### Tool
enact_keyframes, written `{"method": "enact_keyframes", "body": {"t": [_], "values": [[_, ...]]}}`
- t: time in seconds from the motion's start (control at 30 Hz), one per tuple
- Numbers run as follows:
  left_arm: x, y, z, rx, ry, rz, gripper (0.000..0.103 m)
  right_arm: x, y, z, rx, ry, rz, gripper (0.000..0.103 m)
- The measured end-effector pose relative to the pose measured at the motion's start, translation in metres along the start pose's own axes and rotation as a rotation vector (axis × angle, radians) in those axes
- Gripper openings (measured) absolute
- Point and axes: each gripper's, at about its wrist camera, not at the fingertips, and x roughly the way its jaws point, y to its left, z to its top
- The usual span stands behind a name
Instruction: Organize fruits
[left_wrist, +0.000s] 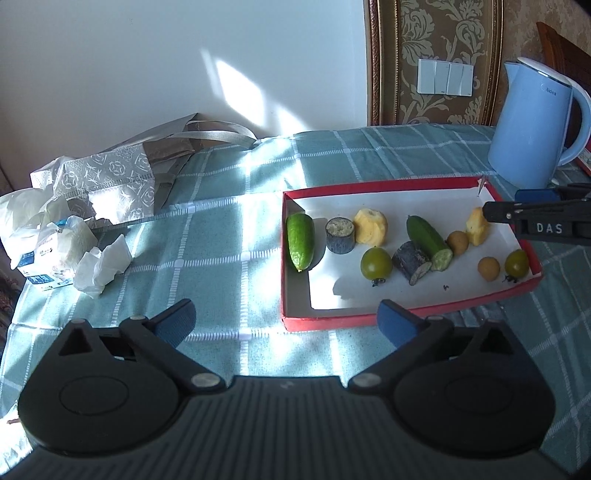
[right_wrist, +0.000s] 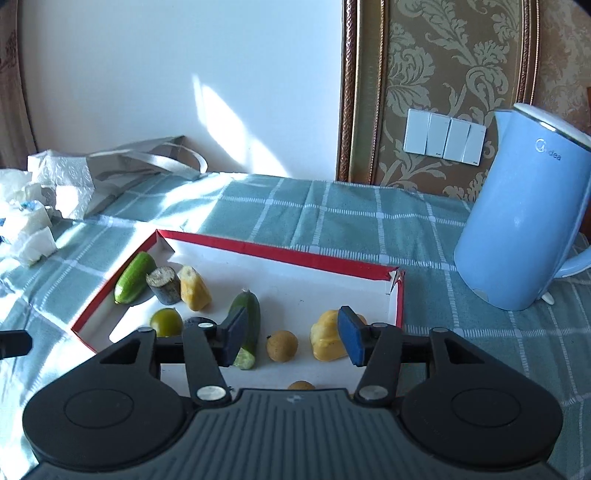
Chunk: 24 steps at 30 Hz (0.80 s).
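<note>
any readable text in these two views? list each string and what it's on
"DAS": white letters on the black body of the right gripper, seen in the left wrist view.
"idea", after a round logo: on the blue kettle; in the right wrist view only "dea" reads clearly.
Blue print on the white tissue pack: too small to read.
Tiny marks on the wall switch panel: too small to read.

Fruit pieces (left_wrist: 373, 263) in tray (left_wrist: 295, 321), kettle (left_wrist: 532, 122) behind right, bag (left_wrist: 110, 173) left
</note>
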Motion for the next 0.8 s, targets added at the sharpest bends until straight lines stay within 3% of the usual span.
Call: {"method": "enact_keyframes", "body": {"t": [0.07,0.17,0.23,0.33,0.53,0.67,0.8], "values": [[-0.004,-0.002,0.002,-0.004,-0.01,-0.003,0.103,-0.029,0.0,-0.002,0.033,-0.045,0.016,0.067],[-0.015,-0.003,0.003,-0.017,-0.044,-0.003,0.103,-0.069,0.004,-0.009,0.046,-0.084,0.029,0.068],[-0.022,-0.005,0.003,-0.02,-0.048,-0.012,0.103,-0.091,0.005,-0.017,0.061,-0.096,0.03,0.076],[-0.029,-0.008,0.0,-0.006,-0.046,-0.04,0.103,-0.118,0.007,-0.031,0.09,-0.097,0.044,0.077],[-0.042,-0.013,-0.003,0.005,-0.043,-0.018,0.103,-0.143,0.013,-0.048,0.078,-0.065,0.05,0.077],[-0.054,-0.018,-0.003,0.017,-0.083,0.016,0.103,-0.154,0.017,-0.05,0.068,-0.071,0.056,0.077],[-0.065,-0.015,-0.003,-0.017,-0.098,0.005,0.103,-0.161,0.021,-0.05,0.049,-0.078,0.061,0.081]]}}
